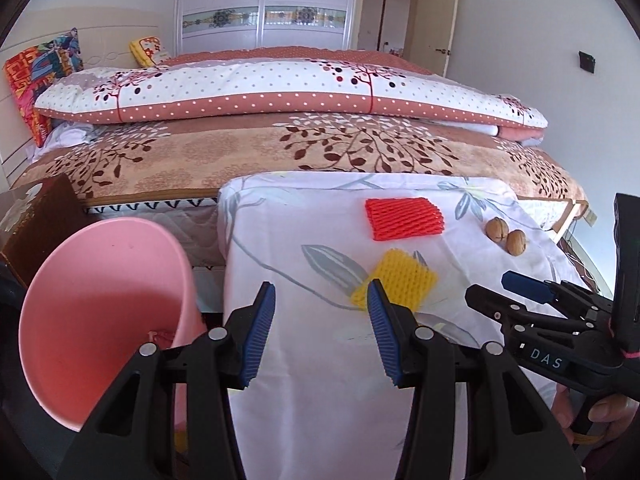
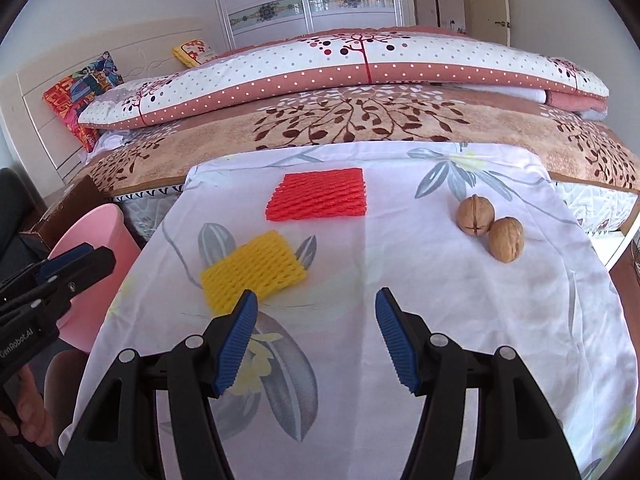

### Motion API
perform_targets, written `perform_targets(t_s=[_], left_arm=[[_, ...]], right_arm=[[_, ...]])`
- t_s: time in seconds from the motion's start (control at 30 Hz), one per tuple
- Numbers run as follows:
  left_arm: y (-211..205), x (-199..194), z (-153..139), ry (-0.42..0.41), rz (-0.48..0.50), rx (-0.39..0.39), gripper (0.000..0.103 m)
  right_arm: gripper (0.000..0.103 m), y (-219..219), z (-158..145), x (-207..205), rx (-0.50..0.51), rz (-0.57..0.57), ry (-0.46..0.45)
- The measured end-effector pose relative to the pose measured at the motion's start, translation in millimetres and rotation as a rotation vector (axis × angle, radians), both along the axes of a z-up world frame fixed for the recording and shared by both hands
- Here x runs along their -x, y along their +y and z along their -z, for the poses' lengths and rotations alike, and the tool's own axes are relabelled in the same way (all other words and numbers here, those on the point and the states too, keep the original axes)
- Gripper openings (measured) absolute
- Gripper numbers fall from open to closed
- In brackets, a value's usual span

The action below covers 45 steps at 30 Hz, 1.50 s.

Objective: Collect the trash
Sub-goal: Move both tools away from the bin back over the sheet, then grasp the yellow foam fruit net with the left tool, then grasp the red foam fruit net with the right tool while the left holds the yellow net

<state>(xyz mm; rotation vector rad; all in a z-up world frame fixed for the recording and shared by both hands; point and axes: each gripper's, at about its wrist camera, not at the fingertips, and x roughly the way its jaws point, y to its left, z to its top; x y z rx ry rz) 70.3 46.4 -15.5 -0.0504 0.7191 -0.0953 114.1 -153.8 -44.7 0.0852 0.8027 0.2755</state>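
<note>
A red foam net (image 2: 318,194) (image 1: 404,218), a yellow foam net (image 2: 252,274) (image 1: 398,282) and two walnuts (image 2: 490,226) (image 1: 505,235) lie on a table covered with a white floral cloth (image 2: 440,320) (image 1: 312,360). A pink trash bin (image 1: 100,312) (image 2: 96,248) stands left of the table. My left gripper (image 1: 322,304) is open and empty at the table's left edge, its right finger just before the yellow net. My right gripper (image 2: 314,312) is open and empty above the cloth, right of the yellow net. Each gripper shows in the other's view (image 1: 520,284) (image 2: 76,260).
A bed (image 2: 360,120) with a patterned quilt and a long polka-dot pillow (image 2: 360,64) runs behind the table. A brown box (image 1: 40,220) sits left of the bin. White wardrobe doors (image 1: 264,0) stand at the back.
</note>
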Motion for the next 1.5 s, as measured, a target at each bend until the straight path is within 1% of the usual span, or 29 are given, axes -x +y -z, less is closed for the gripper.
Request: perform_targets(t_s=[0.07, 0.2, 0.27, 0.4, 0.57, 0.63, 0.87, 0.93, 0.97, 1.0, 1.03, 1.23, 1.37, 1.5], left_arm=[[-10.2, -7.2, 3.6, 0.024, 0.037, 0.004, 0.048], [-33.2, -24.7, 10.8, 0.065, 0.109, -0.023, 0.048], [-40.6, -35.7, 16.5, 0.093, 0.126, -0.027, 0.048], [-46.2, -59.3, 34.0, 0.17, 0.127, -0.026, 0.048], [-45.4, -76.1, 47.3, 0.202, 0.105, -0.052, 0.048], [-45.7, -80.3, 52.5, 0.227, 0.106, -0.041, 0.048], [-49.6, -76.1, 54.6, 0.208, 0.101, -0.043, 0.048], [-51.3, -73.1, 53.7, 0.205, 0.117, -0.031, 0.032], [-52.1, -71.6, 52.9, 0.203, 0.119, -0.03, 0.03], [-53.2, -70.1, 51.9, 0.199, 0.118, -0.03, 0.022], [-53.5, -68.6, 50.8, 0.194, 0.118, -0.031, 0.017], [-41.7, -55.5, 34.0, 0.147, 0.071, 0.015, 0.015], [-34.7, -44.5, 23.1, 0.114, 0.058, 0.022, 0.015], [-30.0, -36.4, 20.8, 0.109, 0.054, 0.024, 0.015]], right_arm=[[0.061, -0.6, 0.7, -0.9, -0.001, -0.007, 0.017], [0.061, -1.6, -0.8, 1.5, 0.016, -0.003, -0.001], [0.061, -4.1, 0.5, 0.0, 0.014, 0.007, 0.005], [0.061, -9.2, 2.1, -2.3, -0.01, 0.021, 0.022], [0.061, -8.5, 3.8, -3.8, -0.012, 0.018, 0.038], [0.061, -7.9, 4.6, -4.2, -0.012, 0.014, 0.043], [0.061, -10.1, 6.7, -6.7, -0.022, 0.022, 0.057], [0.061, -10.8, 7.2, -7.3, -0.023, 0.025, 0.06], [0.061, -10.7, 7.4, -7.4, -0.023, 0.026, 0.061], [0.061, -10.7, 7.5, -7.5, -0.023, 0.026, 0.063], [0.061, -10.8, 7.6, -7.8, -0.022, 0.027, 0.064], [0.061, -10.8, 6.4, -11.0, -0.029, 0.022, 0.061], [0.061, -13.1, 0.9, -27.5, -0.072, 0.023, 0.074], [0.061, -12.8, -3.6, -53.6, -0.085, 0.035, 0.078]])
